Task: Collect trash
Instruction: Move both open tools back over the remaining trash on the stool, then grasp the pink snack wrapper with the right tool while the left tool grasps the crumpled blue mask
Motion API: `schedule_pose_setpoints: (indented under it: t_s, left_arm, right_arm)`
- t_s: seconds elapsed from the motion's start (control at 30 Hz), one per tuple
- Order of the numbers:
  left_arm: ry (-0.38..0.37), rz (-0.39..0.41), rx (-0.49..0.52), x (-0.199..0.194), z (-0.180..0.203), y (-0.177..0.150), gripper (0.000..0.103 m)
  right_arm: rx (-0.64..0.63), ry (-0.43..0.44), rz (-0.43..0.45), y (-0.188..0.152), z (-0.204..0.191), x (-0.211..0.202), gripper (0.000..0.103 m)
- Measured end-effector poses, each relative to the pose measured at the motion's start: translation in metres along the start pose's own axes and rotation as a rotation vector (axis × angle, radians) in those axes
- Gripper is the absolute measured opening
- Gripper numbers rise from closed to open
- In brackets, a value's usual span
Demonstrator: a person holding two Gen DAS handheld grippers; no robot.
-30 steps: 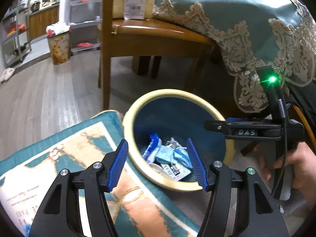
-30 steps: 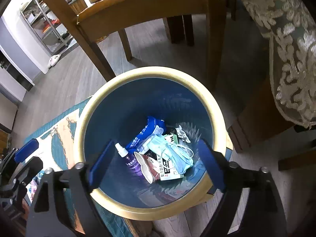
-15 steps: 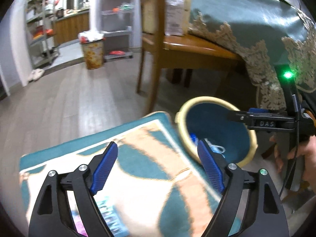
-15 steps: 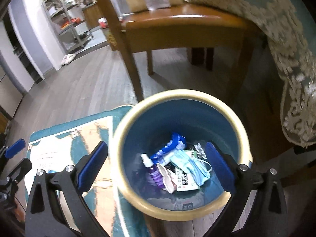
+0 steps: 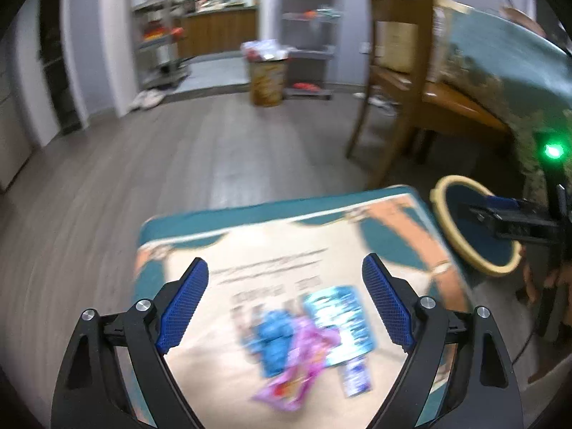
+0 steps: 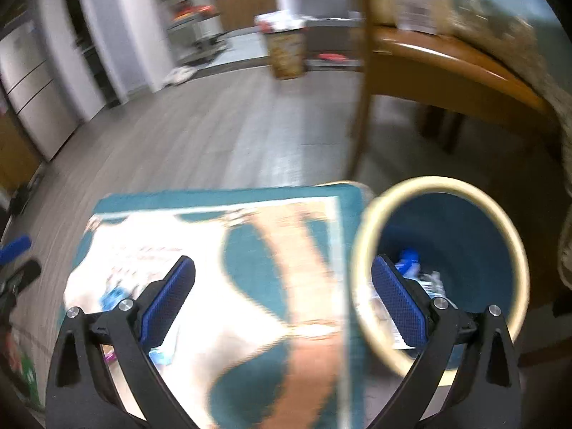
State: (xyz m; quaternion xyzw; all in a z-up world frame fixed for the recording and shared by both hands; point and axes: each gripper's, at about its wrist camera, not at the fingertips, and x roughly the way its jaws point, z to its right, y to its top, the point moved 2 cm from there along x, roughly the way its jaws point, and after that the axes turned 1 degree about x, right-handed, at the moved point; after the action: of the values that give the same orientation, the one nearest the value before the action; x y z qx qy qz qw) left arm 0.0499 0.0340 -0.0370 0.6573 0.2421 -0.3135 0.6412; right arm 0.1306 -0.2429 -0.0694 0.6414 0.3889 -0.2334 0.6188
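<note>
My left gripper (image 5: 286,300) is open and empty above a teal and cream rug (image 5: 250,250). On the rug below it lie a blue crumpled wrapper (image 5: 273,339), a pink wrapper (image 5: 304,361) and a light-blue packet (image 5: 339,321), all blurred. My right gripper (image 6: 282,300) is open and empty over the rug's right edge (image 6: 250,268), beside the blue bin with a cream rim (image 6: 443,186). Trash (image 6: 411,268) lies in the bin. The bin also shows in the left wrist view (image 5: 443,182), with the right gripper (image 5: 514,221) over it.
A wooden chair (image 5: 404,82) and a table with a teal lace-edged cloth (image 5: 500,57) stand at the right. A second full bin (image 5: 266,78) and shelves (image 5: 157,35) are at the far wall. Grey wood floor (image 5: 178,150) surrounds the rug.
Both grippers have swung left, away from the bin and over the rug. The left gripper has opened wider. The wrappers on the rug have come into view under it.
</note>
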Motion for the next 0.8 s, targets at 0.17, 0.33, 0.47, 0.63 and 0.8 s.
schedule_pose_setpoints:
  t_s: [0.17, 0.33, 0.47, 0.63, 0.8]
  left_arm:
    - [0.067, -0.044, -0.083, -0.003, -0.050, -0.027, 0.088]
    - [0.101, -0.087, -0.111, -0.001, -0.075, -0.050, 0.088]
    - [0.118, -0.098, -0.094, 0.000, -0.080, -0.055, 0.088]
    - [0.118, -0.116, -0.110, 0.010, -0.083, -0.055, 0.088]
    - [0.118, -0.124, -0.106, 0.016, -0.084, -0.054, 0.088]
  right_arm:
    - [-0.123, 0.072, -0.003, -0.015, -0.059, 0.007, 0.097]
    - [-0.194, 0.077, -0.087, -0.035, -0.089, 0.031, 0.097]
    - [-0.203, 0.107, -0.098, -0.040, -0.103, 0.035, 0.097]
    - [-0.258, 0.144, -0.142, -0.053, -0.118, 0.044, 0.082]
    - [-0.311, 0.223, -0.190, -0.065, -0.140, 0.053, 0.066]
